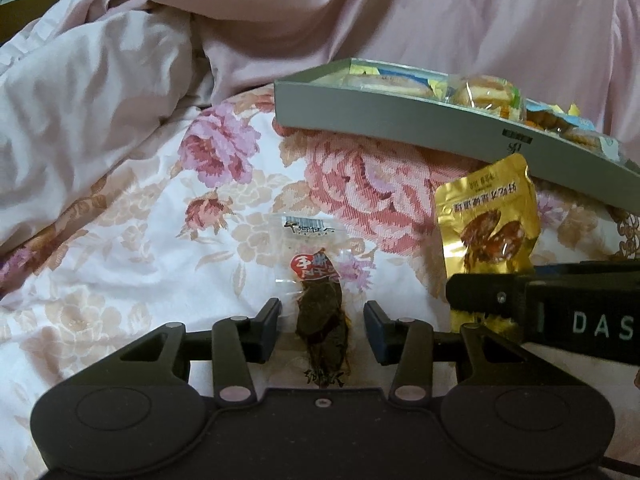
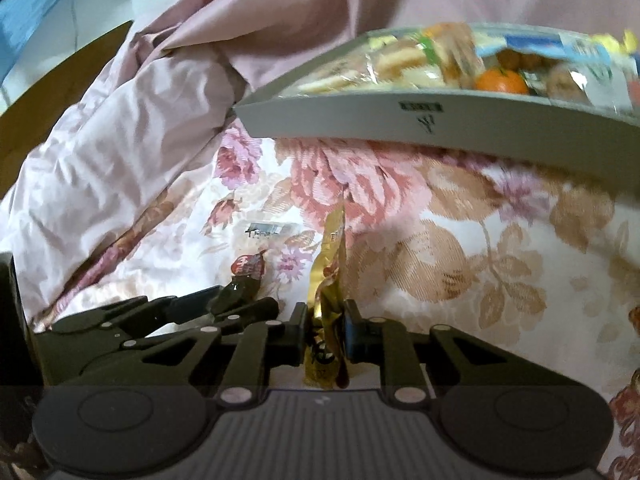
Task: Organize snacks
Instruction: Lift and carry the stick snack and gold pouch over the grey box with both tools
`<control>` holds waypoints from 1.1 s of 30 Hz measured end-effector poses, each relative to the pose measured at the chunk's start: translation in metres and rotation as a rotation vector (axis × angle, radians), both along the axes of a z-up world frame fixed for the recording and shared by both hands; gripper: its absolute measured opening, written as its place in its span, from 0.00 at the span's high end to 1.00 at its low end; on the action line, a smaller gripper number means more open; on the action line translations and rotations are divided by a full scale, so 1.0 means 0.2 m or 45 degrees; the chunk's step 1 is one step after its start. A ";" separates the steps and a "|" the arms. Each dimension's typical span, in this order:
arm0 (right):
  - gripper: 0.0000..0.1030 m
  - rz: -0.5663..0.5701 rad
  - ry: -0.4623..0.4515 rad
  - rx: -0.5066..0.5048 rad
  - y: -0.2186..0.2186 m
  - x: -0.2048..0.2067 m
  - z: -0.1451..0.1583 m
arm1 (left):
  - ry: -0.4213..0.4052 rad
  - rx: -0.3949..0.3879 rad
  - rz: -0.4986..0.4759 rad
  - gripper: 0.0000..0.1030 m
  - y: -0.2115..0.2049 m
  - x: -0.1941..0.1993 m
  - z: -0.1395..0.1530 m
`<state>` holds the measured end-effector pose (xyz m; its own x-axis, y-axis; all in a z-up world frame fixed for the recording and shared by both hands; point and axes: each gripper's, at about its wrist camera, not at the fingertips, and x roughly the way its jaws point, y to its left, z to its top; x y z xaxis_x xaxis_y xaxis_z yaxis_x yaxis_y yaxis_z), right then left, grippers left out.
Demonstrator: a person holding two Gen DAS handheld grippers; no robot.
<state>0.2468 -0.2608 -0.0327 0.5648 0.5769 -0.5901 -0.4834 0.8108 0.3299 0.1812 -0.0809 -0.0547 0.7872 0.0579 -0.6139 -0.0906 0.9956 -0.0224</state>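
Floral bedding carries everything: the left hand-held gripper (image 1: 322,320) straddles a clear jerky packet (image 1: 320,304) lying lengthwise, pads not visibly touching; the right hand-held gripper (image 2: 325,330) clenches a gold pouch (image 2: 330,276); beyond lies the snack-filled box (image 2: 400,124).

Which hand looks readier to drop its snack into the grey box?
Probably the right gripper: it pinches the gold packet, raised, near the grey box. The left gripper's dark snack sits farther off.
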 end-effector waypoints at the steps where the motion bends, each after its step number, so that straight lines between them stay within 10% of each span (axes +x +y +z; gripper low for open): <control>1: 0.82 -0.001 -0.025 -0.009 0.00 -0.01 0.01 | -0.012 0.004 0.002 0.55 0.00 -0.01 0.01; 18: 0.82 -0.106 -0.440 0.105 -0.11 -0.10 0.20 | -0.305 -0.019 0.050 0.55 -0.03 0.07 0.40; 33: 0.81 -0.372 -0.817 0.198 -0.26 0.07 0.36 | -0.403 -0.072 -0.049 0.55 -0.21 0.54 0.64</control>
<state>0.2616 -0.3126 0.0390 0.9167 0.3994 -0.0137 -0.3910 0.9035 0.1757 0.2887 -0.1234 0.0733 0.9405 -0.0027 -0.3398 -0.0328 0.9946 -0.0985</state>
